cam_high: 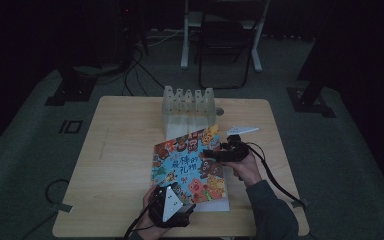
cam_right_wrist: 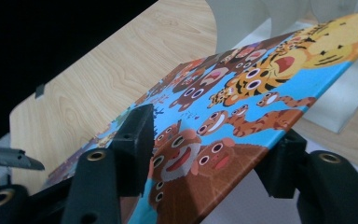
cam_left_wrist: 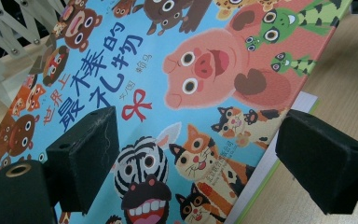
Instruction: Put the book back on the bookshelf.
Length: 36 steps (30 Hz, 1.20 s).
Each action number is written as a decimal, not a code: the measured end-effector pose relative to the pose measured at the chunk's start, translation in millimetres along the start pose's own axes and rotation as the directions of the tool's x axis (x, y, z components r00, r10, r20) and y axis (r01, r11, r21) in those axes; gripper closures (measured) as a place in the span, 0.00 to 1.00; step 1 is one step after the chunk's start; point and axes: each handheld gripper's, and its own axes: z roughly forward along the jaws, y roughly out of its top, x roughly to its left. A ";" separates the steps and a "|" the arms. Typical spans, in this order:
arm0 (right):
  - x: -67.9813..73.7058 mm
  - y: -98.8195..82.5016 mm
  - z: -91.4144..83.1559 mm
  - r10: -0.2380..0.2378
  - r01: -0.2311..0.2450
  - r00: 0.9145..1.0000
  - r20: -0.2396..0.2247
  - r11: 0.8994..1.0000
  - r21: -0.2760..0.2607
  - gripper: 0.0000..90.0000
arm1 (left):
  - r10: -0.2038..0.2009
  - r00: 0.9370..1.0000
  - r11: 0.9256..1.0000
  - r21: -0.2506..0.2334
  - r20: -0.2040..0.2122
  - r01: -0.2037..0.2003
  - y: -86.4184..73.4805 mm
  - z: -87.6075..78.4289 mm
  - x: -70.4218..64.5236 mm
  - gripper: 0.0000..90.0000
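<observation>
A colourful picture book (cam_high: 187, 160) with cartoon animals on a blue cover lies on the wooden table (cam_high: 120, 150). My right gripper (cam_high: 214, 153) reaches in from the book's right edge. In the right gripper view, the cover (cam_right_wrist: 242, 93) runs slanted between the open jaws of my right gripper (cam_right_wrist: 209, 140), one jaw above it and one below. My left gripper (cam_high: 186, 206) hovers at the book's near corner. In the left gripper view, my left gripper (cam_left_wrist: 196, 140) stands open over the cover (cam_left_wrist: 168, 70). White pages (cam_left_wrist: 303, 100) show under the cover's edge.
A white slotted rack (cam_high: 187, 102) stands at the table's far middle, just behind the book. It also shows in the gripper views as the rack (cam_left_wrist: 9, 28) and the rack (cam_right_wrist: 261, 18). Chair and desk legs (cam_high: 220, 50) and cables stand on the dark floor beyond.
</observation>
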 end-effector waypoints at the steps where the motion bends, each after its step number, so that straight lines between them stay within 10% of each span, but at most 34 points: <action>1: -0.4 0.1 0.1 0.017 -0.017 1.000 0.005 1.000 0.001 0.52 | -0.003 1.000 1.000 -0.002 0.004 0.003 -0.5 0.3 0.2 0.16; 10: -1.0 0.1 0.5 0.050 -0.050 0.999 0.014 0.998 0.023 0.58 | -0.035 0.998 0.998 -0.053 0.044 0.038 -0.1 -10.8 4.5 0.16; 18: -2.6 1.4 -0.5 0.063 -0.062 0.998 -0.018 0.998 0.024 0.67 | -0.109 0.994 0.992 -0.055 0.009 0.110 -5.4 -26.5 34.5 0.16; 31: 0.7 1.5 -1.8 0.040 -0.041 0.999 -0.027 0.999 -0.022 0.71 | -0.332 0.940 0.943 -0.001 0.075 0.333 -27.8 -27.3 96.0 0.34; 36: 2.7 1.2 -2.7 0.024 -0.025 0.999 -0.025 0.999 -0.032 0.71 | -0.399 0.909 0.917 0.025 0.122 0.399 -35.3 -24.5 111.5 0.41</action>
